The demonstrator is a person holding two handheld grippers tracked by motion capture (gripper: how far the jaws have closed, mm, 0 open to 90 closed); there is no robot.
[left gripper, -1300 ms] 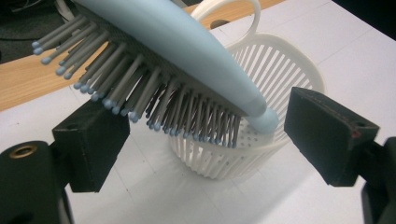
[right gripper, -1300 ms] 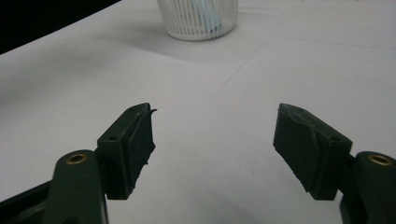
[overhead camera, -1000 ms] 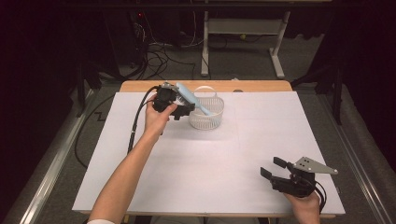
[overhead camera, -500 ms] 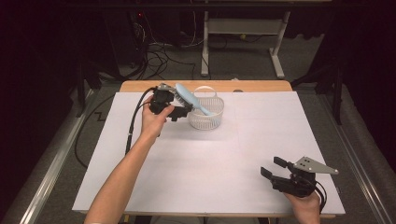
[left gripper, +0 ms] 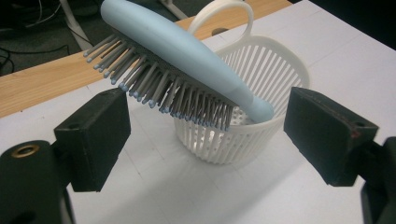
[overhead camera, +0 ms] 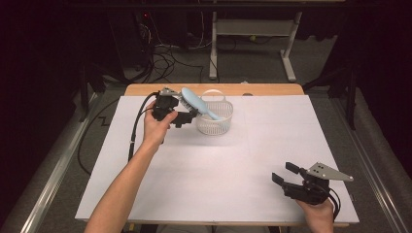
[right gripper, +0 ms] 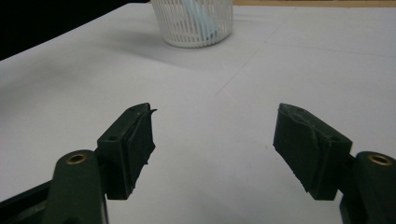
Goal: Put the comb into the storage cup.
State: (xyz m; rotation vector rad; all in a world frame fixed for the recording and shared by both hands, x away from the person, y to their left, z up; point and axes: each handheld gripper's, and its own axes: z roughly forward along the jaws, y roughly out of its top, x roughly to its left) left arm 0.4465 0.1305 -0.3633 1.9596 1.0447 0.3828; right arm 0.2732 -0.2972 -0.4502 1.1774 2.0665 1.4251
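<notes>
**Hairbrush lodged in basket, both claws clear**

High view: The light-blue hairbrush [overhead camera: 198, 104] leans handle-down in the white slotted basket [overhead camera: 214, 124] near the far edge of the white table [overhead camera: 218, 194]; its bristled head sticks out over the rim toward the left gripper [overhead camera: 187, 115]. That gripper sits just beside the basket, low and level, apparently placed to let the brush rest on the rim. The right gripper [overhead camera: 284, 174] lies well apart at the near right corner, judged idle.

Left gripper view: The jaws stand wide apart, one to each side of the hairbrush [left gripper: 187, 60], pads touching nothing. The handle tip rests inside the basket [left gripper: 261, 93] against its near wall. The basket floor below the brush is hard to make out; the looped basket handle is partly hidden behind the brush.

Right gripper view: The jaws are spread with nothing between them, over bare table. The basket [right gripper: 192, 22] is cut off at the top edge; a pale blue shape behind its slats is probably the brush handle.
</notes>
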